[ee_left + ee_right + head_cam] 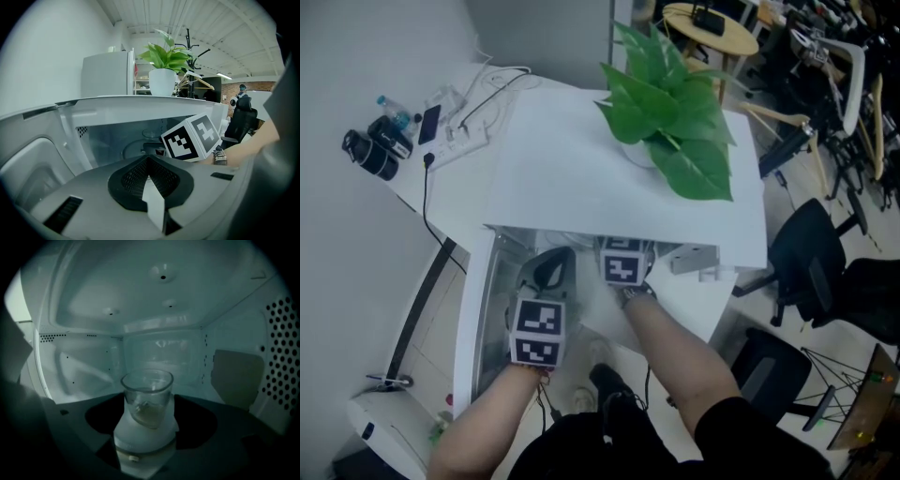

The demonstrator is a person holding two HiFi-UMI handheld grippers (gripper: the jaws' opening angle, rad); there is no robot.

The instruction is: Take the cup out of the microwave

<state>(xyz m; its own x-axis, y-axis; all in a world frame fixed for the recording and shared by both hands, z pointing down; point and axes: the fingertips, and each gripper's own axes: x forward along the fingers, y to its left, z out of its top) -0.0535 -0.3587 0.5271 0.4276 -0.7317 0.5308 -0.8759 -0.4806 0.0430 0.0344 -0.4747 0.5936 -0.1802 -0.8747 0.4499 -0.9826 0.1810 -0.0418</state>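
Note:
A clear glass cup [146, 397] with a little liquid is tilted between the pale jaws of my right gripper [145, 437], inside the white microwave's cavity [159, 352]. From the head view the microwave [581, 169] is seen from above, its door [473, 309] swung open to the left. The right gripper [623, 258] reaches into the opening, its tips and the cup hidden under the top. My left gripper [551, 267] hovers in front of the opening, beside the door. In its own view the left gripper [152, 197] has its jaws together, holding nothing, and the right gripper's marker cube [192, 138] shows inside.
A potted green plant [670, 122] stands on the microwave's top. A power strip with cables [459, 136] and a bottle [394, 105] lie on the table at the left. Black office chairs [811, 258] stand to the right, a white appliance [384, 431] at bottom left.

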